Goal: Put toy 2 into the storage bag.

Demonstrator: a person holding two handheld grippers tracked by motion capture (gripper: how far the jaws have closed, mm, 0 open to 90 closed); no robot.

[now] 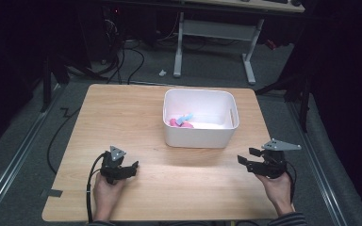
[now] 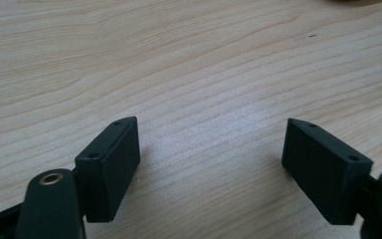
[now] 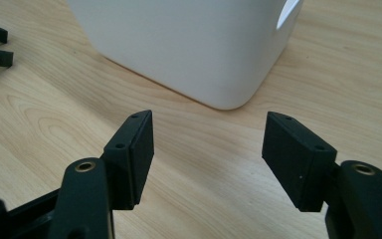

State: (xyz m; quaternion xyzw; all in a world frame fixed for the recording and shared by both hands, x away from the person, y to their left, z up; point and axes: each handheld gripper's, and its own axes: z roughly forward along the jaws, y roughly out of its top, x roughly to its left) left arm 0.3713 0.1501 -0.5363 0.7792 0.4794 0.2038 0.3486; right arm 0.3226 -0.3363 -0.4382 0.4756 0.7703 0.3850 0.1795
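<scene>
Grippers rest low at the near edge of the table [image 1: 122,103], one toward each near corner. Left gripper [image 1: 131,168]: jaws apart, nothing between them, bare wood beneath. Right gripper [image 1: 246,157]: jaws likewise apart and empty, aimed at the near right corner of the white bin [image 1: 199,137]. Neither gripper touches anything. The bin stands beyond them, at the middle of the table toward its far edge, and holds pink and blue toys [image 1: 183,120] lying against its left wall. Judged step: both hands stand idle, with the items already in the bin. Any next move would call for lifting a gripper over the bin rim, since the toys lie below it.
</scene>
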